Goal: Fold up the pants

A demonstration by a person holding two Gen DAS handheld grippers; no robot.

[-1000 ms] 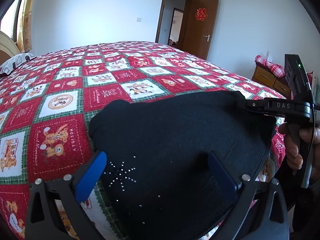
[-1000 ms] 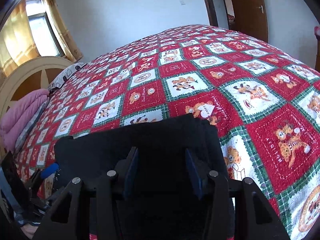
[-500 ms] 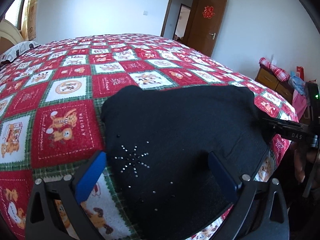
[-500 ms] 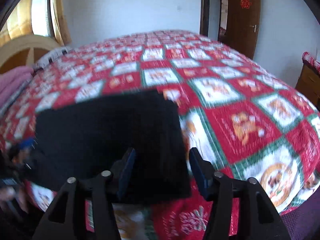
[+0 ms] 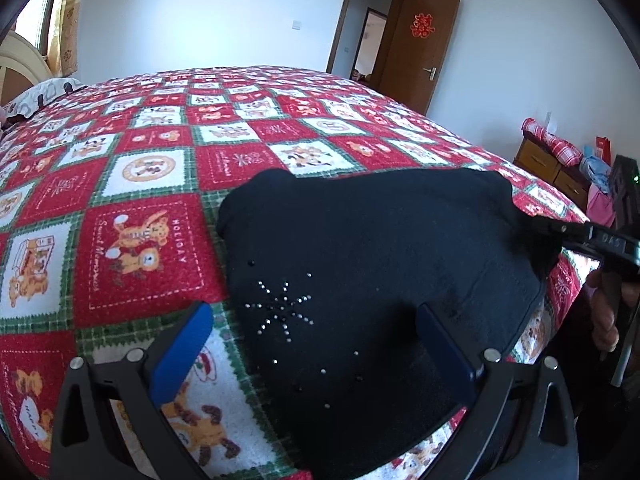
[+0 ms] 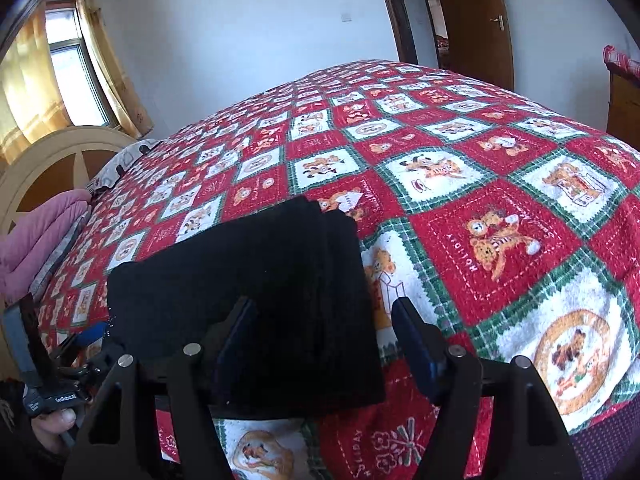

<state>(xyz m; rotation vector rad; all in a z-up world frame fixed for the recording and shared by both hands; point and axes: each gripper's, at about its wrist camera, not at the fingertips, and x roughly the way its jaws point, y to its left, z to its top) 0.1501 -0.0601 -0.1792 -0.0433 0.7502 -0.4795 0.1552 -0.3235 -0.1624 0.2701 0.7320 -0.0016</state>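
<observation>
Black pants [image 5: 384, 264] sit folded into a flat, squarish bundle near the bed's front edge, rhinestone starburst facing up around 7 o'clock on it.

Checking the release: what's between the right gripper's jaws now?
In the right wrist view the right gripper has its jaws opening, and the near edge of the folded black pants lies between them on the quilt, unpinched.

The folded black fabric pants [image 5: 380, 272] are hiding the red, white and green checked bedspread [image 5: 140, 240] beneath them at frame centre. The near edge of the pants is disappearing behind the black right gripper [image 6: 326, 344] at bottom centre. At far right, the frame edge is cropping a hand [image 5: 606, 312].
</observation>
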